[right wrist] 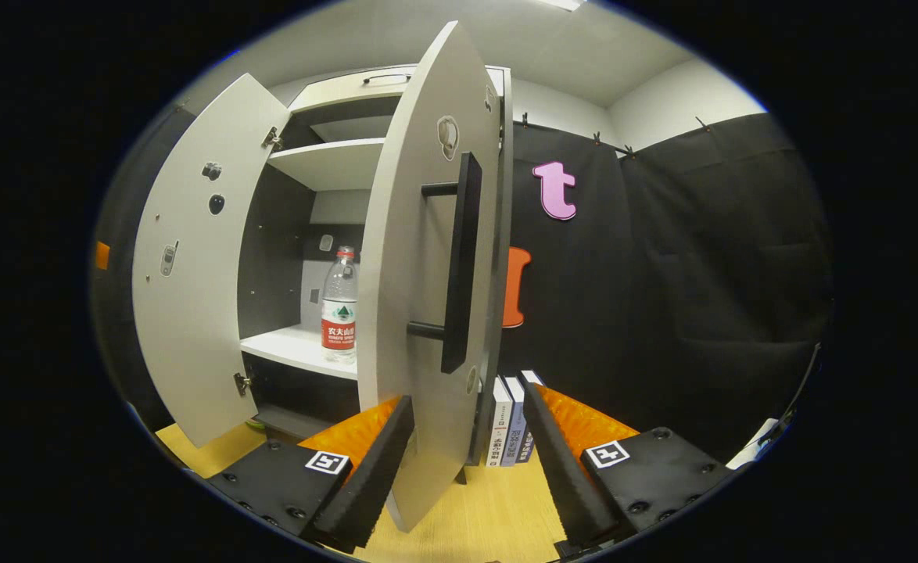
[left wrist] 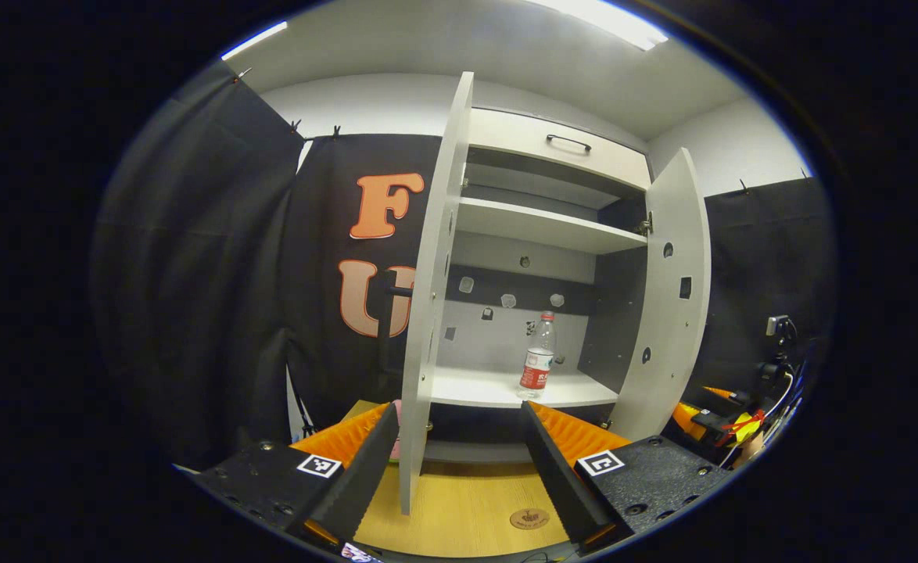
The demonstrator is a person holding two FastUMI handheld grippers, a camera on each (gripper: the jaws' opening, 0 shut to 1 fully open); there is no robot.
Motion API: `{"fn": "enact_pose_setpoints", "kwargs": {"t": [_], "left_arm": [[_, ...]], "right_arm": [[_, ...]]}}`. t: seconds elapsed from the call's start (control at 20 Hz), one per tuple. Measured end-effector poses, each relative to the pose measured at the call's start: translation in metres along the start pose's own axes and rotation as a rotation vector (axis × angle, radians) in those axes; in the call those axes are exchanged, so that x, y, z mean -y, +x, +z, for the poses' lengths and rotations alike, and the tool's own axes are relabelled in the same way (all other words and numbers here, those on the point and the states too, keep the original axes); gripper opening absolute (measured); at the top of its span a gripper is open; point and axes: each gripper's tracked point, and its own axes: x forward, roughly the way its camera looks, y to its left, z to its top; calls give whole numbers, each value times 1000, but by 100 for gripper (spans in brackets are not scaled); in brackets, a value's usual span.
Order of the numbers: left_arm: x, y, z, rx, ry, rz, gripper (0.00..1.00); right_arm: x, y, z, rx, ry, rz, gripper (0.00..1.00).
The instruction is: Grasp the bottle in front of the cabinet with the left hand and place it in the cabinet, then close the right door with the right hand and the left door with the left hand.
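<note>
1. Low on the cabinet's (left wrist: 557, 160) bottom shelf (left wrist: 498, 389), just right of centre in your left gripper view, stands the bottle (left wrist: 538, 356), upright, with a red cap and a red label. It touches nothing but the shelf.
2. Your left gripper (left wrist: 459, 461) sits at the bottom of that view with its fingers spread wide and nothing between them except the lower edge of the left door (left wrist: 434, 297). That door stands edge-on to the camera, running from the top centre of the frame down between the fingers. Whether either finger touches it, you cannot tell.
3. On the right of the same view the right door (left wrist: 666, 301) is swung open, its inner face toward you.
4. In your right gripper view the right door (right wrist: 420, 289) fills the centre, with its dark bar handle (right wrist: 459, 266) facing you. Your right gripper (right wrist: 467, 453) is opened wide at the bottom, the door's lower edge between its fingers; contact cannot be judged.
5. Left of that door you see the bottle (right wrist: 340, 307) on the shelf (right wrist: 291, 344), and farther left the other open door (right wrist: 193, 266).
6. Some books (right wrist: 510, 422) stand upright on the wooden table (right wrist: 498, 508) just right of the door's lower edge.
</note>
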Motion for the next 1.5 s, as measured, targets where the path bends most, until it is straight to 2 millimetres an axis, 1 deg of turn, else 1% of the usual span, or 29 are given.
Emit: {"fn": "enact_pose_setpoints", "kwargs": {"t": [0.05, 0.1, 0.2, 0.3, 0.35, 0.4, 0.5, 0.6, 0.7, 0.75, 0.8, 0.9, 1.05, 1.2, 1.35, 1.5], "left_arm": [[-3, -1, 2, 1, 4, 4, 94], [-6, -1, 2, 2, 8, 8, 94], [-12, -2, 0, 3, 13, 16, 94], [-19, -3, 0, 4, 13, 25, 94], [-23, -2, -2, 3, 12, 30, 94], [-24, 0, -2, 0, 11, 36, 94], [-28, 2, -5, -6, 12, 50, 94], [-37, 3, -9, -13, 12, 60, 94], [-44, -1, -10, -20, 6, 67, 95], [-44, -1, -13, -24, 0, 68, 94], [-44, 0, -14, -24, -10, 67, 94], [-48, 2, -15, -23, -23, 73, 94], [-66, 6, -18, -27, -16, 102, 94], [-77, 13, -24, -35, -21, 115, 94], [-84, 21, -27, -41, -21, 127, 94], [-96, 32, -33, -46, -22, 140, 95]], "right_arm": [[-4, 1, 1, 1, -2, 10, 87], [-10, 4, 1, 1, -7, 19, 94], [-19, 12, 1, 2, -21, 25, 94], [-22, 19, 0, 3, -27, 31, 94], [-27, 25, 0, 5, -28, 33, 94], [-34, 36, 1, 7, -29, 34, 94], [-42, 58, 1, 5, -26, 35, 94], [-52, 81, 1, -1, -8, 49, 94], [-62, 105, -3, -15, -9, 54, 94], [-69, 115, -7, -26, -8, 56, 94], [-68, 123, -8, -26, -9, 43, 94], [-67, 131, -10, -28, -12, 20, 94], [-66, 136, -13, -30, 1, 11, 94], [-68, 142, -12, -31, 2, 9, 94], [-73, 149, -10, -29, 0, 3, 94], [-74, 154, -11, -26, 3, 1, 94]]}}
